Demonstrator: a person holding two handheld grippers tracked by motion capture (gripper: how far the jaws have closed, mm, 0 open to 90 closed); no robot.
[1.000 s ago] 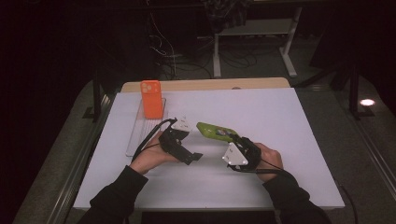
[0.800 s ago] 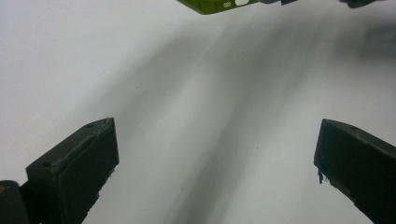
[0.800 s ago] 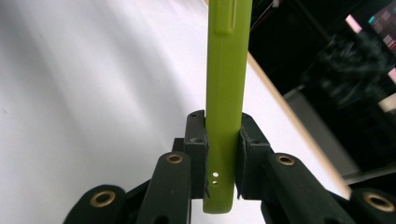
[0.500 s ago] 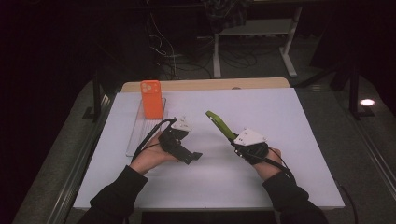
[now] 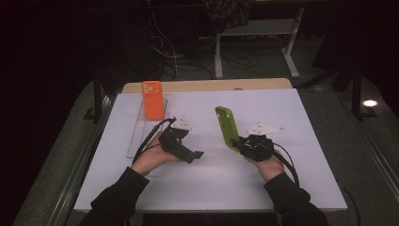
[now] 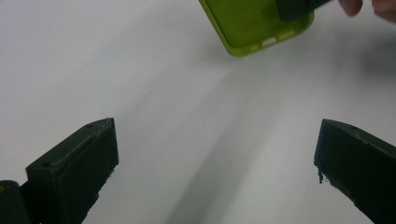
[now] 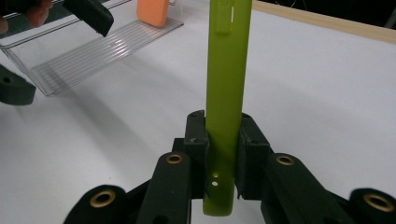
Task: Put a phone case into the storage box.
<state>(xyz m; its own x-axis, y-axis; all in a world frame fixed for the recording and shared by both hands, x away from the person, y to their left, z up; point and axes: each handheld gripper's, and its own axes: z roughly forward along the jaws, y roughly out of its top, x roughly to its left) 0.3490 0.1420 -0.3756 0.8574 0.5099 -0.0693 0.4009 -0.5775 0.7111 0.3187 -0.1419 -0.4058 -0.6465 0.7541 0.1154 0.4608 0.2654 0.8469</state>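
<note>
While the green phone case (image 5: 227, 128) stands on edge in the right gripper (image 5: 241, 142), lifted clear of the white table (image 5: 310, 160), the likely step is to carry it toward the clear tray (image 5: 136, 136) at the far left, where an orange phone case (image 5: 152, 99) already stands upright. To do this well, the person should keep the case vertical, travel level across the table so its lower end does not drag, and line its thin edge up with a free groove beside the orange one before lowering; a squeeze held steady matters, since the soft shell could twist between the pads.

In the right gripper view, the jaws stand narrow, pressed on both faces of the case near its bottom end (image 7: 223, 158). The left gripper (image 5: 192, 155) rests low near the tray, its jaws spread wide with nothing between them, only bare table beneath.
</note>
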